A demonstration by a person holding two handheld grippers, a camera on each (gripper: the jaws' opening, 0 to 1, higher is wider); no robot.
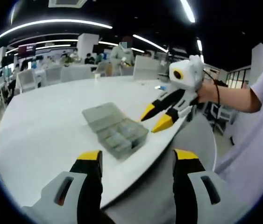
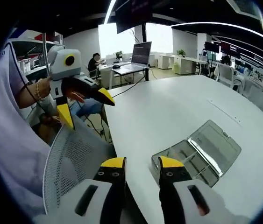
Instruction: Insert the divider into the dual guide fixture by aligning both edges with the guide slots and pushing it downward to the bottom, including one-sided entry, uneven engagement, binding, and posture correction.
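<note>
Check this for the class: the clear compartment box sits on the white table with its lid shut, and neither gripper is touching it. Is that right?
One detail is wrong: the lid is open, folded back flat beside the compartment box, as the right gripper view shows. The rest holds: the box sits on the white table, and neither the left gripper nor the right gripper touches it.

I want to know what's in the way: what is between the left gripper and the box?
Nothing. In the left gripper view, bare white table lies between the left gripper and the open box.

Open compartment box (image 1: 116, 129) lies on the table (image 1: 47, 116), near its edge.
</note>
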